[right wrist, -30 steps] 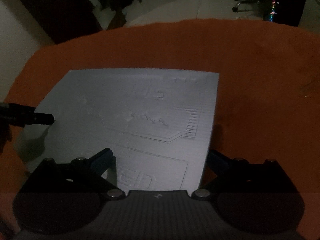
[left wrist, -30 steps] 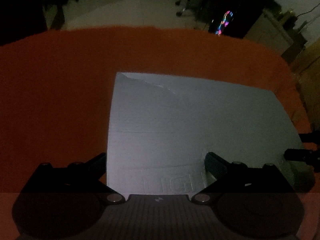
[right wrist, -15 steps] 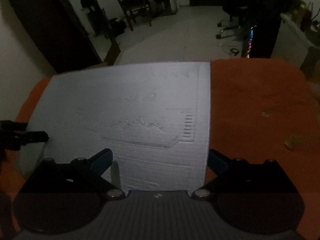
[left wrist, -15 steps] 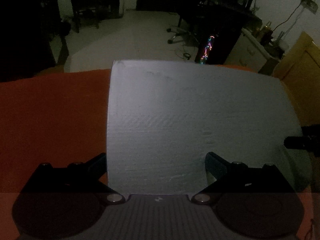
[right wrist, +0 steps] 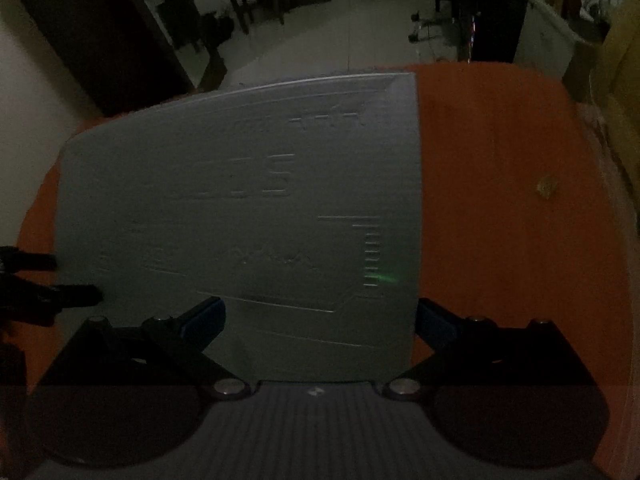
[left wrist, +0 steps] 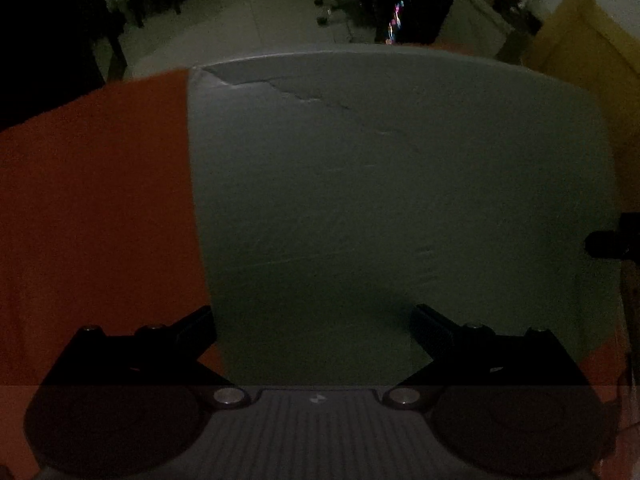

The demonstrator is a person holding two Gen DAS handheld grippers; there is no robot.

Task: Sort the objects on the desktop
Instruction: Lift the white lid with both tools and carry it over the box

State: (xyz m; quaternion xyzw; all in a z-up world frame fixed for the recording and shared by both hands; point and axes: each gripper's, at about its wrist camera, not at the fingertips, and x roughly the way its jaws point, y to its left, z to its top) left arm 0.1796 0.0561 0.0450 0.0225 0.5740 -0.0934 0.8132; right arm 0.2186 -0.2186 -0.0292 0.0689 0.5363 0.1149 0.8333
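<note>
A dim room, seen from two cameras on hand-held tongs. An orange counter point(left wrist: 96, 208) fills the lower part of both views, with a pale floor point(right wrist: 320, 24) beyond its far edge. Over the counter is a large grey sheet point(left wrist: 400, 208), flat and stiff-looking, and it is the landmark here. The sheet's near edge runs between the fingers of both tongs, and its far edge covers the counter's far rim. In the right view the sheet's face shows embossed letters and ruled lines; in the left view a crack crosses its far left corner. The left tongs point(left wrist: 314, 320) are spread wide at the sheet's near left corner, one finger just off the sheet's left edge and the other over its surface. The right tongs point(right wrist: 320, 314) are also spread wide, at the sheet's near right corner, straddling its right edge. Whether either pair touches the sheet cannot be told. Right of the sheet, well apart from it, a small pale scrap point(right wrist: 547, 187) lies on the counter.
</note>
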